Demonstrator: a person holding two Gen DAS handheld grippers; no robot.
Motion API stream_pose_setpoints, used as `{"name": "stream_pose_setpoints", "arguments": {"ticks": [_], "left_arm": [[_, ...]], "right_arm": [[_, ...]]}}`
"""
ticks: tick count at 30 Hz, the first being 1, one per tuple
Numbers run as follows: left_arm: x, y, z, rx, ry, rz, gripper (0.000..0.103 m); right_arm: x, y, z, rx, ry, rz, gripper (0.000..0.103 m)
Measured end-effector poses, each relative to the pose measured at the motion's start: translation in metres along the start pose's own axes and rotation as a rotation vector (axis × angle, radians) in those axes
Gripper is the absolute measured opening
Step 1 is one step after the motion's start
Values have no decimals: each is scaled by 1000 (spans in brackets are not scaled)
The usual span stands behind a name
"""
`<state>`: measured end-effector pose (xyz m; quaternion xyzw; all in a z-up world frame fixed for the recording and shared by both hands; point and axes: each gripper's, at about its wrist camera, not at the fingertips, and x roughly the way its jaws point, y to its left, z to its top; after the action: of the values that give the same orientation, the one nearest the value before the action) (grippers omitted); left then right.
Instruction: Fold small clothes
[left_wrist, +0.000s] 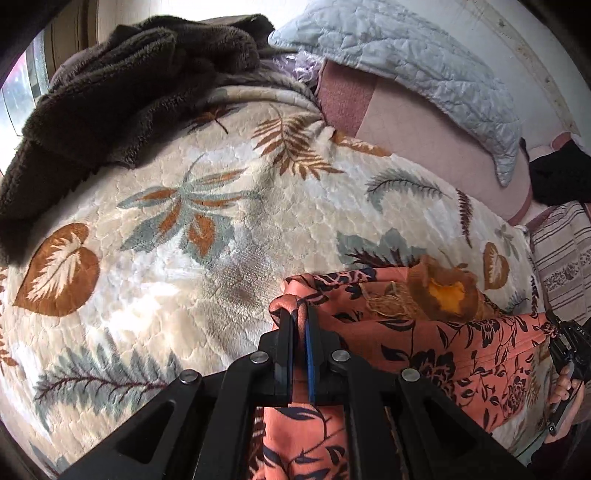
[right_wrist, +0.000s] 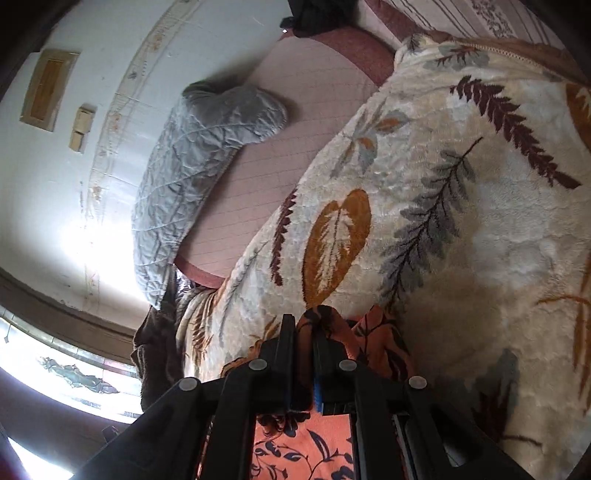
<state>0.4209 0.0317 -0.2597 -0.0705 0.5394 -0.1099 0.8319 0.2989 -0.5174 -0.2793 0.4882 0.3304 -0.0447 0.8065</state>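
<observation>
An orange floral garment (left_wrist: 424, 332) with dark flowers hangs stretched between both grippers over the cream leaf-print blanket (left_wrist: 184, 229). My left gripper (left_wrist: 300, 314) is shut on one bunched corner of it. In the left wrist view the right gripper (left_wrist: 565, 343) grips the other corner at the far right, with a hand behind it. In the right wrist view my right gripper (right_wrist: 304, 325) is shut on a bunched orange fold (right_wrist: 321, 317), and the garment (right_wrist: 303, 446) hangs below the fingers. A brown and yellow item (left_wrist: 439, 291) lies just behind the garment on the blanket.
A dark brown fleece (left_wrist: 110, 96) is heaped at the blanket's far left. A pale blue quilted pillow (left_wrist: 424, 66) lies on the pink mattress (left_wrist: 424, 140) by the wall; it also shows in the right wrist view (right_wrist: 192, 166). A striped cloth (left_wrist: 561, 258) is at the right.
</observation>
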Motion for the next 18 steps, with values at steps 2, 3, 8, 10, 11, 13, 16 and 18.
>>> {"name": "stream_pose_setpoints", "arguments": {"ticks": [2,3,8,10,11,13,16,18], "left_arm": [[26,7,2,-20,41,12,6],[35,10,1,-26,54,20,10],[48,20,-9,-53,31,69,40],[35,25,-11,-101,7,68,48],[24,28,-12,-127,-22,69,48],[-2,29,-17,-158,-97,100,54],[-37,12,-38,-128,-168,139,59],[-46,-6,-57,-70,-166,160,59]], "right_arm": [[28,-11,6,30,32,-13,9],[41,-19,8,58,54,-11,10],[74,-61,8,218,143,66,16],[64,-65,8,243,145,104,25],[54,-63,8,234,124,122,44],[21,-55,8,208,35,148,87],[-19,-34,1,127,-47,131,90],[-28,-11,-12,23,1,70,87]]}}
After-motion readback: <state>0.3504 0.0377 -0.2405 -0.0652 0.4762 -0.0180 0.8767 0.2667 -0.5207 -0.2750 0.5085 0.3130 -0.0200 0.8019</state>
